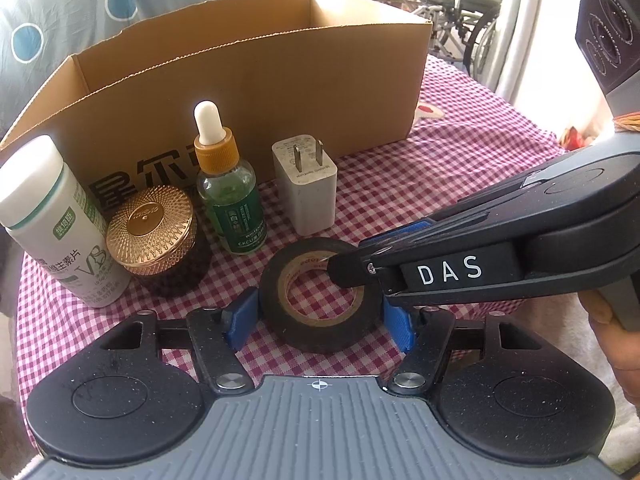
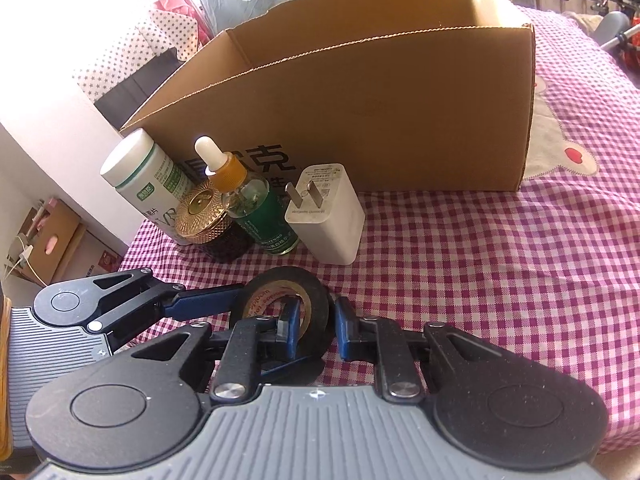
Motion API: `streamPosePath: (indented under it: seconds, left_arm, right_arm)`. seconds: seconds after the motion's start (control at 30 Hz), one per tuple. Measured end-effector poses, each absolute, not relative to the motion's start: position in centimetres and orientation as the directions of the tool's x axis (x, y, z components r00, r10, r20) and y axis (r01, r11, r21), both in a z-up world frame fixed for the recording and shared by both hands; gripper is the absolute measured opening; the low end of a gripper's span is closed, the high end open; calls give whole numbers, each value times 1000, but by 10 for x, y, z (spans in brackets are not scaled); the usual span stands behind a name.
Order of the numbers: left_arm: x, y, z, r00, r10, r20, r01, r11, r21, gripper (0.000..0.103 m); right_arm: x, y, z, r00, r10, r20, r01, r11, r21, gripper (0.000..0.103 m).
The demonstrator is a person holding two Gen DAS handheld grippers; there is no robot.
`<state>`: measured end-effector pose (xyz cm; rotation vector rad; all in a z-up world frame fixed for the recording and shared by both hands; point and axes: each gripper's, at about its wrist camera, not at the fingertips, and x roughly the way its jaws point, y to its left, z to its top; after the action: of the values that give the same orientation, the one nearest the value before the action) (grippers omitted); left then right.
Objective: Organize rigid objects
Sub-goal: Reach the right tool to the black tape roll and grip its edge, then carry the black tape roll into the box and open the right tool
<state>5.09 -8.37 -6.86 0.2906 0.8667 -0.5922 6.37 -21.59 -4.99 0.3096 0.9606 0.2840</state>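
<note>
A black tape roll [image 1: 320, 300] lies on the checked tablecloth [image 1: 460, 184]. My left gripper [image 1: 320, 320] is open, with one blue pad on each side of the roll. My right gripper [image 1: 352, 272] comes in from the right; one finger sits inside the roll's hole, the other outside its wall. In the right wrist view the roll [image 2: 316, 304] sits tilted between the right gripper's [image 2: 316, 328] fingers, and a small gap shows at the right pad. Behind stand a white charger [image 1: 306, 184], a dropper bottle [image 1: 228, 180], a gold-lidded jar [image 1: 154, 228] and a white vitamin bottle [image 1: 52, 220].
An open cardboard box [image 1: 256, 80] stands behind the row of objects, also in the right wrist view [image 2: 360, 100]. A wheelchair [image 1: 448, 0] is beyond the table at the back right. The table's edge drops off at the left [image 2: 132, 248].
</note>
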Motion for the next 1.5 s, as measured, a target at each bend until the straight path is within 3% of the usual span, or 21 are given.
streamPosePath:
  seconds: [0.53,0.87,1.13,1.27,1.5]
  left_arm:
    - [30,-84,-40,556,-396,-730,602,798,25,66]
    - [14,-78,19,666,-417,-619,588,804,91,66]
    - [55,-69,70,737,-414,-535,556,821,130,66]
    - [101,-66,81,707,-407,-578,554,827,95,66]
    - [202,-68,58,546,-353,-760,540,842,-3,66]
  right_arm:
    - [42,-222,-24,605,360,-710,-105,920,377,20]
    - [23,-220,40,720,349,-599,-174,927,331,20]
    - [70,-211,100,758,397,-517,-299,916,266,21]
    - [121,-204,114,721,428,-545,-333,904,268,21]
    - [230,-191,95,575,454,-681,-327,890,318,22]
